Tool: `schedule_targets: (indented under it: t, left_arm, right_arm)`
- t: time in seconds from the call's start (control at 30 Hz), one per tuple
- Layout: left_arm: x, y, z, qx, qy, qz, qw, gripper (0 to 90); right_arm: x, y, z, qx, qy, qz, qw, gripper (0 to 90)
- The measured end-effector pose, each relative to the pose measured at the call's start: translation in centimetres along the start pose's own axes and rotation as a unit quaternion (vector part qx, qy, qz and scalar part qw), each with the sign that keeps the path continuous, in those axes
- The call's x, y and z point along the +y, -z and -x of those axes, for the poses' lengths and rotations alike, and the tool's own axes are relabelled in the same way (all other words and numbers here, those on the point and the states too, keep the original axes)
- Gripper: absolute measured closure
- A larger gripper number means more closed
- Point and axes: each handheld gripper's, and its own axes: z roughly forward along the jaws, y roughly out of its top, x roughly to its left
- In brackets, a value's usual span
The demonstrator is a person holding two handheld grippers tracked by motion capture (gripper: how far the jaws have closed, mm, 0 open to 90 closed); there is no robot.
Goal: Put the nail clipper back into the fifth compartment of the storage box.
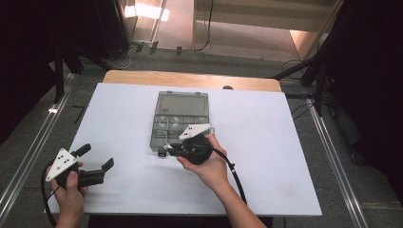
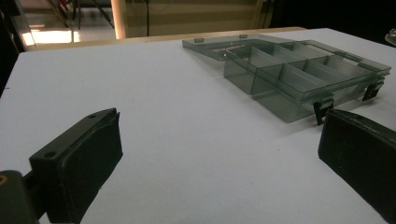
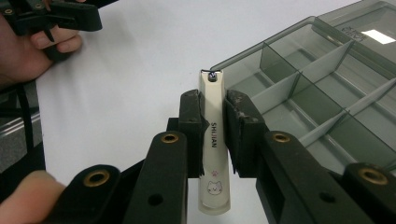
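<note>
My right gripper (image 3: 213,106) is shut on a white nail clipper (image 3: 212,154) that carries a small cat face, with its tip sticking out past the pads. The clipper hangs just by the near corner of a smoky clear compartment box (image 3: 327,84). In the high view that gripper (image 1: 166,150) sits at the front left corner of the box (image 1: 180,121), whose lid lies open toward the far side. My left gripper (image 1: 97,159) rests at the table's front left, jaws wide apart. Its view shows bare white table between the pads (image 2: 79,163) and the box (image 2: 299,74) ahead to the right.
The white table top (image 1: 266,142) ends at a wooden strip (image 1: 190,78) at the far edge. The box's compartments look bare. Black latches (image 2: 322,111) hang from its front wall. Cables trail from both grippers toward the person.
</note>
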Motion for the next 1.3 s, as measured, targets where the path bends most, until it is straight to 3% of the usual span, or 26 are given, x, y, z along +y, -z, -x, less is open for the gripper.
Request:
schedule_targets:
  t: [0.57,1.3]
  left_arm:
    - [0.0,0.0,0.0,-0.001,0.0,0.0,1.0,0.0]
    - [0.0,0.0,0.0,-0.003,0.0,0.001,1.0,0.0]
  right_arm:
    - [0.6,-1.2,0.7,-0.002,-0.019,0.015,0.9997,79.0]
    - [2.0,-4.7,1.1,-0.018,-0.036,0.027,0.9988,79.0]
